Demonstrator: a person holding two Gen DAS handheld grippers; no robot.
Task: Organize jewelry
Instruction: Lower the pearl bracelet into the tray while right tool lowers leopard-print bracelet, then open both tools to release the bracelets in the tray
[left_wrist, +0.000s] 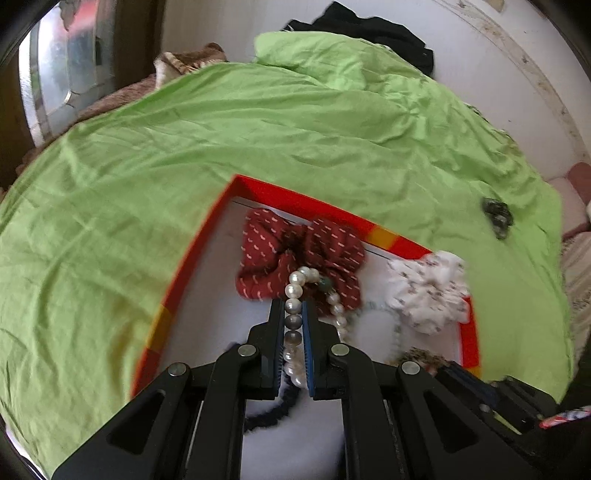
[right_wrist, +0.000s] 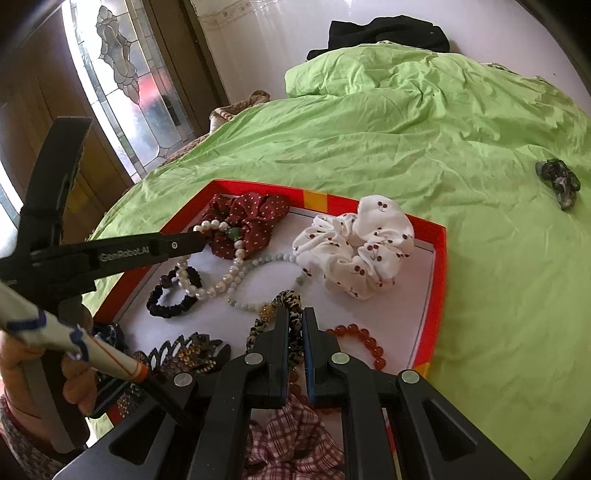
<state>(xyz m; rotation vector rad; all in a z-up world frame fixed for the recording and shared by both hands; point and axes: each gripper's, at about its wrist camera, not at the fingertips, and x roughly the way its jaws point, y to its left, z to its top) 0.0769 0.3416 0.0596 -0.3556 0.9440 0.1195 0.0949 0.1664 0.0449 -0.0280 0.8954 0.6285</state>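
A bed (right_wrist: 461, 155) under a green sheet carries a red-rimmed tray (right_wrist: 437, 280) with a white floor, and nearly all the jewelry and hair ties lie in it. One dark hair clip (right_wrist: 557, 177) lies apart on the sheet, toward 2 o'clock from the tray in the right wrist view.

Inside the tray, a dark red dotted scrunchie (left_wrist: 299, 251) sits at the far rim, at 12 o'clock from the left hand-held gripper (left_wrist: 294, 308). That gripper is closed on the pearl strand (left_wrist: 293, 306). The strand's long axis runs straight along the fingers, from 6 to 12 o'clock, then hooks right over the scrunchie. So the left hand is the one on the pearls, and any lift looks likely to drag the free end across the red fabric.

The right hand-held gripper (right_wrist: 295, 314) is closed on a leopard-print hair tie (right_wrist: 291, 299) near the tray's near edge, with a red bead bracelet (right_wrist: 364, 341) at its 3 o'clock.
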